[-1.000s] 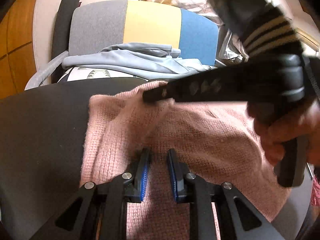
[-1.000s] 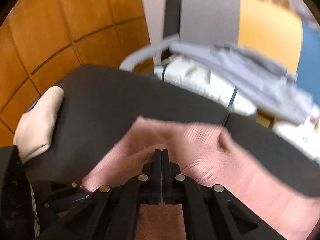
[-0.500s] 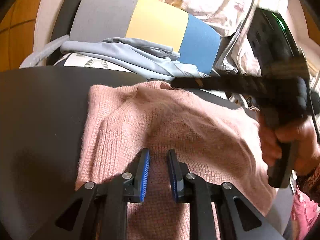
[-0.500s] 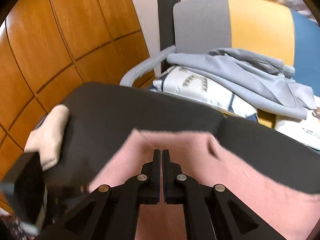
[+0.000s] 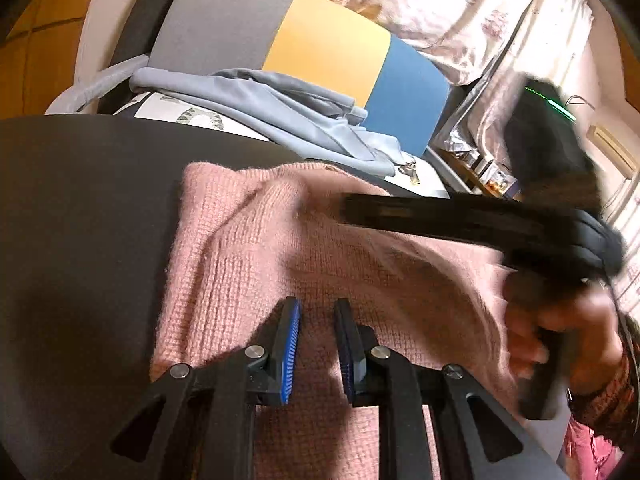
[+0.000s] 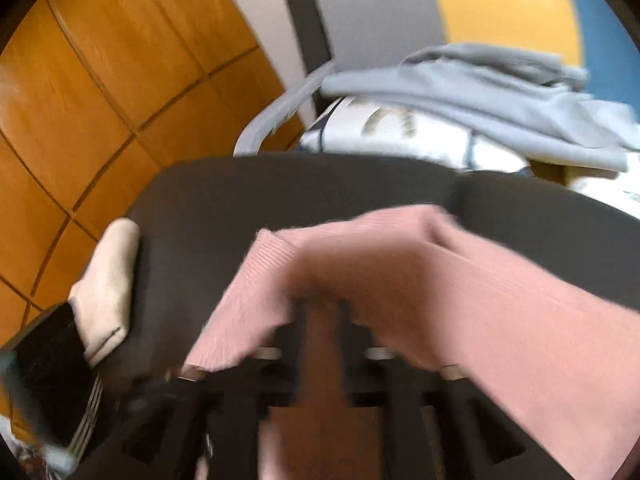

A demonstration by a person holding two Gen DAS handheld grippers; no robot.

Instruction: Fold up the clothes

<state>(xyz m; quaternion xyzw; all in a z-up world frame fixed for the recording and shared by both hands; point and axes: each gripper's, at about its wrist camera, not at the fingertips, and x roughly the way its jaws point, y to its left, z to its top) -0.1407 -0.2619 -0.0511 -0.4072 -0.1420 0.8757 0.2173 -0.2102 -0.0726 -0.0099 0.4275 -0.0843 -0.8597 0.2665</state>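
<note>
Wooden wall panels stand at the left behind a dark surface, and a chair with a grey, yellow and blue back sits past its far edge. On the chair seat lies a light blue garment over a white printed cloth. Pale patterned curtains hang at the far right.

A pink knitted sweater lies folded on the surface, its far edge near the far edge of the surface and its bulk toward the near right. A fold runs across its top layer.

The left tool hovers low over the near part of the sweater, its blue-padded jaws partly apart; no cloth is visibly pinched between them. The right tool, blurred in its own view, is opening its jaws just above the sweater, with the pink knit showing in the gap and under them but not clamped. In the left view its long black body reaches across the sweater from the right, carried by a hand.

At the left edge of the surface a cream cloth drapes over the rim.
</note>
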